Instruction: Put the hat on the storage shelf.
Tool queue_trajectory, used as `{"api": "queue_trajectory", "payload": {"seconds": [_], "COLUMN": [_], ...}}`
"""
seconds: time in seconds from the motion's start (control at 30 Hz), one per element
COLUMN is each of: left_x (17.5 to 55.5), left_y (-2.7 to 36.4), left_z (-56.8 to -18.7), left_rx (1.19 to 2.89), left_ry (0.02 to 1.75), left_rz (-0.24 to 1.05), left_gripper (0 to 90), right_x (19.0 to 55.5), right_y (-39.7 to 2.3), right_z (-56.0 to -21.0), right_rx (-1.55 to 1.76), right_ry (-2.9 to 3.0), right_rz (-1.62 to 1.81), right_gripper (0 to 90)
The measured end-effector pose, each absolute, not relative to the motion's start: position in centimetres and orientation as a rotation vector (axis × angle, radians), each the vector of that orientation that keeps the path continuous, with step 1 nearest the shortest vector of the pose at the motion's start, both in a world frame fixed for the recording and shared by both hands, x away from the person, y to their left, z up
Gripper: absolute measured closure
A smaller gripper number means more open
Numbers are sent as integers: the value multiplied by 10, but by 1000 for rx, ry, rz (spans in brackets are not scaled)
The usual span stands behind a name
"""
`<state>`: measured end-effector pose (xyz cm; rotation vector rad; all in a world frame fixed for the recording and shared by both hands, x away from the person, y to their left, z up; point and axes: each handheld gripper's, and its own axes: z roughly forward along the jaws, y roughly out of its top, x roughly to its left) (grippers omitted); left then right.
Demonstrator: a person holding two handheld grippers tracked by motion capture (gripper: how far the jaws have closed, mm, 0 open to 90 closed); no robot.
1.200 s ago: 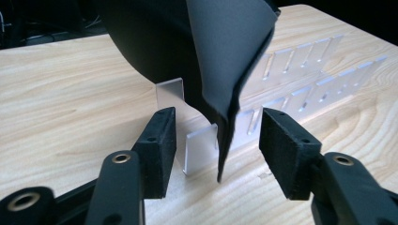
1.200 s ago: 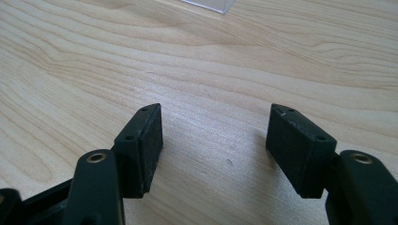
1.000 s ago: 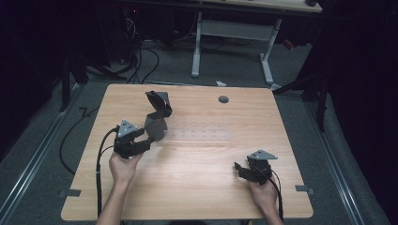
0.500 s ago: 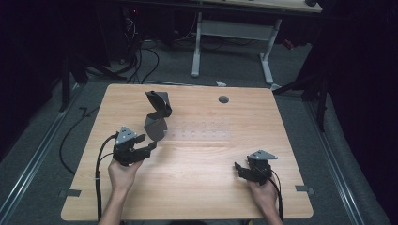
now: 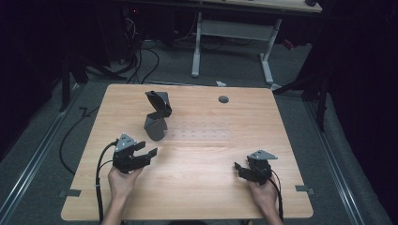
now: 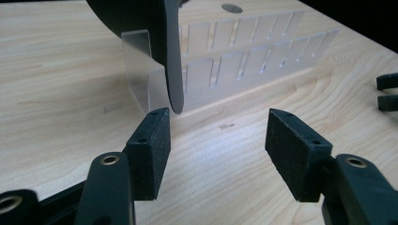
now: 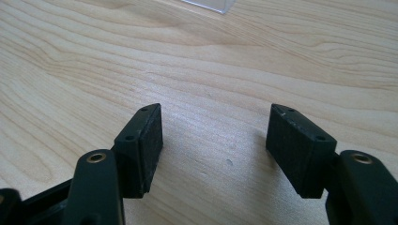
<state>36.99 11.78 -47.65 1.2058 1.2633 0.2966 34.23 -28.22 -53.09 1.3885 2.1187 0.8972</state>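
A dark grey hinged object (image 5: 157, 117) stands upright at the left end of a clear slotted rack (image 5: 199, 134) on the wooden table (image 5: 281, 122). In the left gripper view its black curved edge (image 6: 164, 51) rises just beyond my left jaw, with the clear rack (image 6: 244, 61) behind it. My left gripper (image 5: 149, 151) (image 6: 218, 126) sits near and left of the object, apart from it. Its jaws have just been opening and nothing is between them. My right gripper (image 5: 238, 170) (image 7: 216, 122) rests low over bare wood at the near right, open and empty.
A small grey round cap (image 5: 223, 99) is set in the table's far side. Cables (image 5: 70, 136) trail on the floor to the left. A white desk frame (image 5: 230, 37) stands beyond the table. The right gripper's jaws (image 6: 387, 91) show at the right of the left gripper view.
My left gripper has drawn back from the dark object toward the table's near edge, and its jaws stand wider. The right gripper has stayed put.
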Motion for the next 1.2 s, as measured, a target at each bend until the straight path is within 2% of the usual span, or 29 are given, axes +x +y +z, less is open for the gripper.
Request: {"api": "queue_trajectory", "payload": {"seconds": [0.57,1.2], "left_x": [357,360], "left_y": [106,88], "left_z": [-514,-545], "left_rx": [1265,1389], "left_ry": [1304,1325], "left_rz": [282,391], "left_gripper": [403,373], "right_x": [342,342], "right_y": [-282,-282], "right_z": [-531,-531], "right_rx": [1388,1388], "right_ry": [2119,2119], "right_rz": [898,897], "right_gripper": [369,368]}}
